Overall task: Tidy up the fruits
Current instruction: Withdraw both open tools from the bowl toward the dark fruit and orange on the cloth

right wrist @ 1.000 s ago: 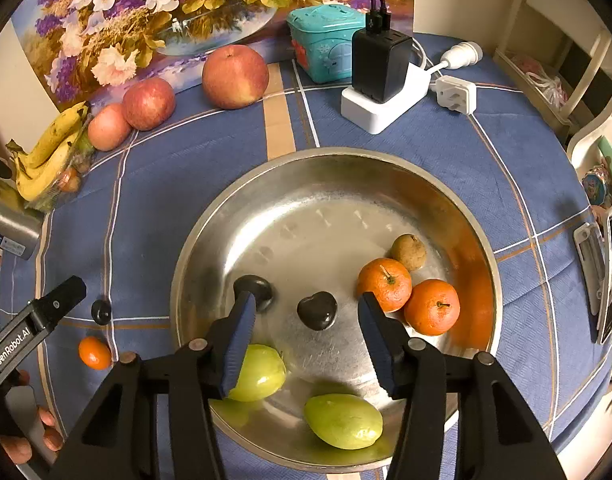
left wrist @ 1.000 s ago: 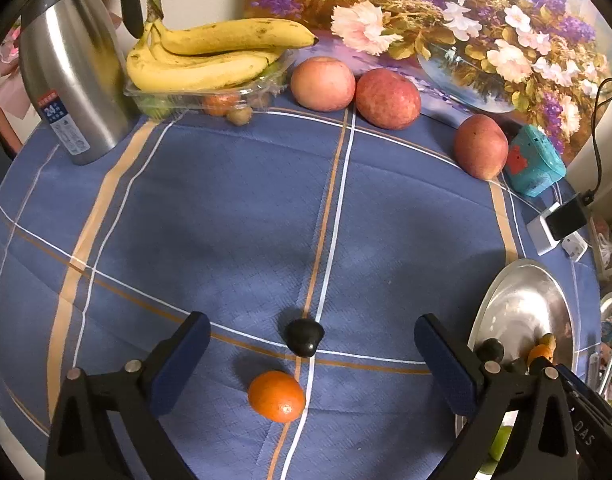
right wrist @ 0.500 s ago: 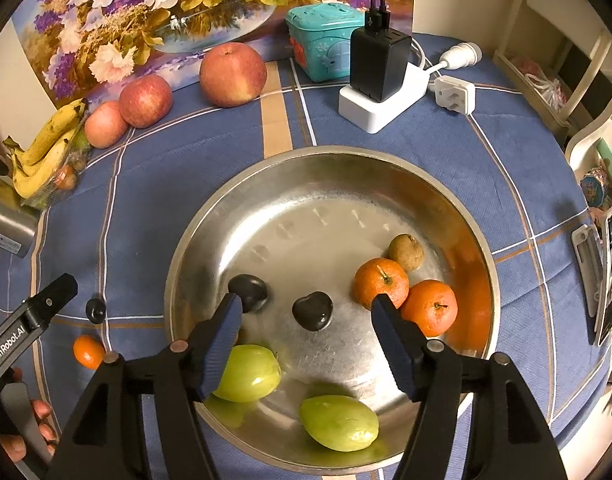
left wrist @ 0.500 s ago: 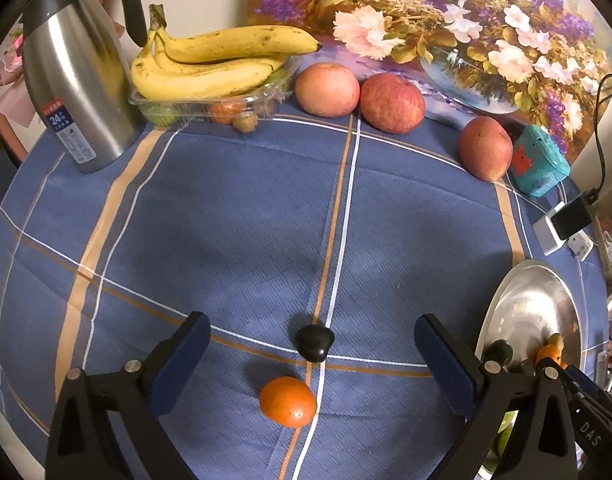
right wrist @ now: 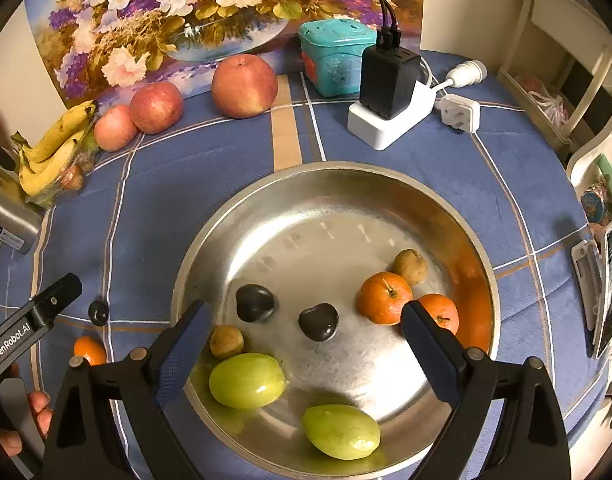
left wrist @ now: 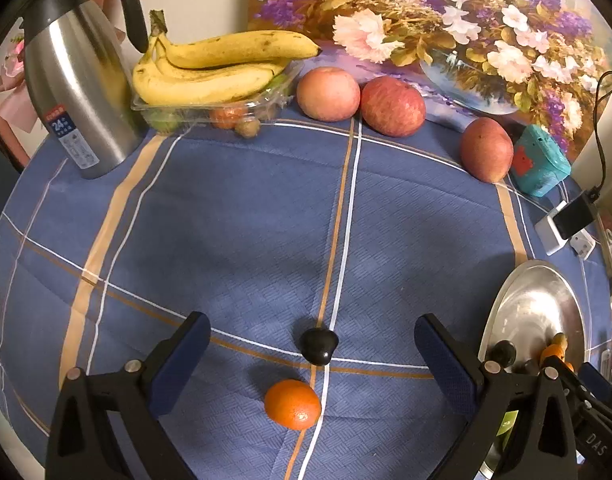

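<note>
**Two small fruits left on the cloth, both tongs spread**

My left gripper [left wrist: 312, 354] hangs over the blue checked tablecloth [left wrist: 225, 220] with its jaws wide apart and nothing between them. Low in the centre of the left wrist view lie the two loose pieces: a small orange [left wrist: 292, 404] nearest me, and just beyond it, apart from it, a dark plum-like fruit [left wrist: 318, 346] on the crossing of the white and tan stripes. Both sit in the gap between my fingers.

My right gripper [right wrist: 303, 334] is also spread and empty, poised above the steel bowl [right wrist: 386, 176] that fills the middle of the right wrist view. In the bowl I count two dark fruits, two oranges, two green fruits and two small brownish ones. Three apples [left wrist: 393, 106] and the bananas [left wrist: 209, 68] sit along the upper edge of the left view by the kettle [left wrist: 77, 92].

I judge the orange light, round and a little yielding, its peel grippy enough for my padded fingers; I would take it across its widest middle and squeeze gently so it neither rolls away nor bruises. The dark fruit looks glossy and smooth, likely slipperier and softer, so a centred, low hold matters more there.
</note>
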